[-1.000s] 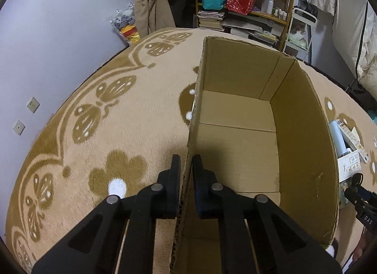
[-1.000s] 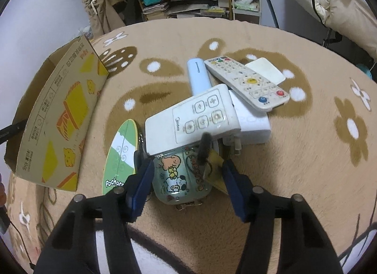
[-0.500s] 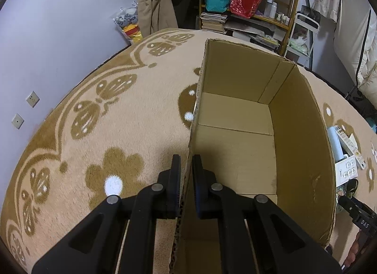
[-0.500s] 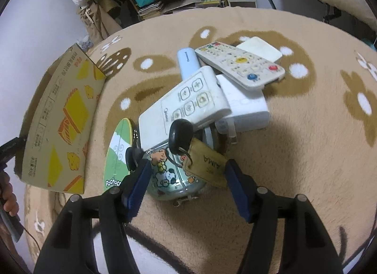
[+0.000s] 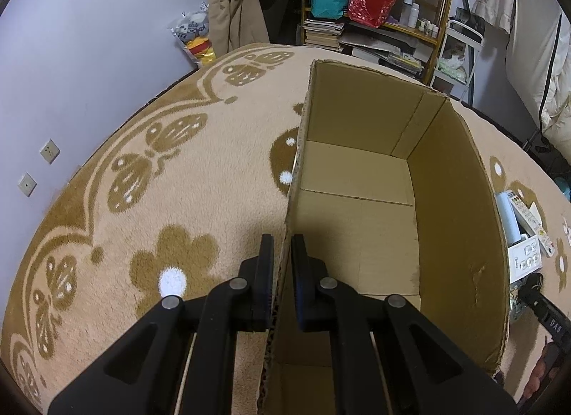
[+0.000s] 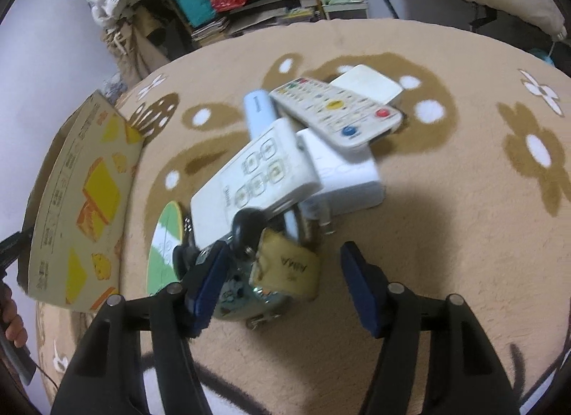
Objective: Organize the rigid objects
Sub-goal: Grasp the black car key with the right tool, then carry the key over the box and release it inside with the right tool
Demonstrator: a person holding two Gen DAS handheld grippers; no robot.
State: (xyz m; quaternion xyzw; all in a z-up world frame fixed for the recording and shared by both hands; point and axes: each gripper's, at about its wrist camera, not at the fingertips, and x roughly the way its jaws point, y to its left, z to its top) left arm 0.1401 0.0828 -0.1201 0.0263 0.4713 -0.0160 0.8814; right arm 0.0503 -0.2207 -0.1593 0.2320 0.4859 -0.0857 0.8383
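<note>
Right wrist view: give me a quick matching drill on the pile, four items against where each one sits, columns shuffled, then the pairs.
Items:
1. remote with coloured buttons
2. wide white remote
3. green and white oval card
4. tan key tag

Places:
A. flat on the rug, between the pile and the cardboard box
B. between the fingers of the right gripper
C. top of the pile, at its far end
D. middle of the pile, slanting down toward the gripper

Pairs: 1-C, 2-D, 3-A, 4-B
</note>
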